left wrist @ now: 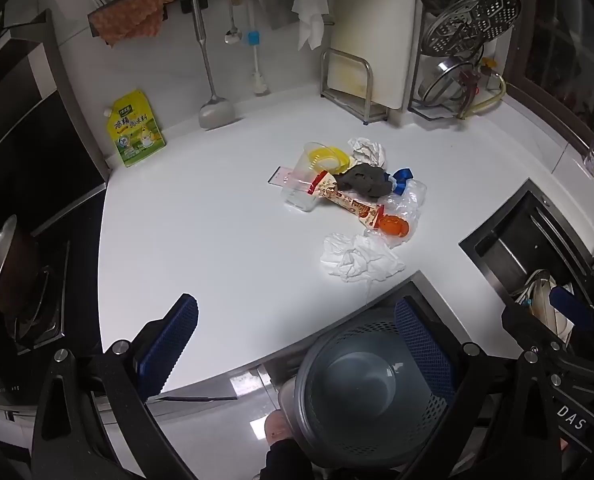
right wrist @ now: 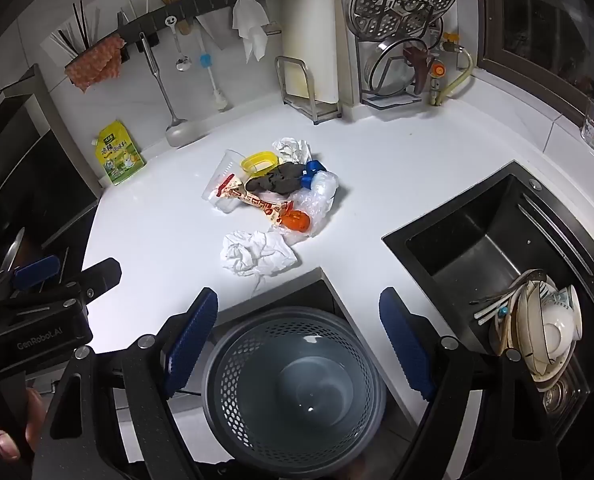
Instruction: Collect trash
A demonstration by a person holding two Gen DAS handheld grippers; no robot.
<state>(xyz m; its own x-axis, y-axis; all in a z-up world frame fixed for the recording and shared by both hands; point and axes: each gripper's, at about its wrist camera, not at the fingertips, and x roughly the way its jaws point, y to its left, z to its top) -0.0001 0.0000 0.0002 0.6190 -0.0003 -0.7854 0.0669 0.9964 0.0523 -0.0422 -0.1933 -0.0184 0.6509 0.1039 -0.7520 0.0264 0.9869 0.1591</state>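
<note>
on white counter point(left wrist: 217, 240), crumpled mixed trash point(left wrist: 357, 192)

— What's on the counter point(right wrist: 377, 168)?
— A trash heap mid-counter: clear cup point(right wrist: 223, 178), yellow ring point(right wrist: 259, 161), dark lump point(right wrist: 277, 182), printed wrapper point(right wrist: 257, 200), orange piece point(right wrist: 295, 220). A crumpled tissue point(right wrist: 257, 254) lies nearer the front edge.
— And the right gripper point(right wrist: 299, 344)?
— Jaws spread wide, above a grey perforated bin point(right wrist: 293, 392) below the front edge.
</note>
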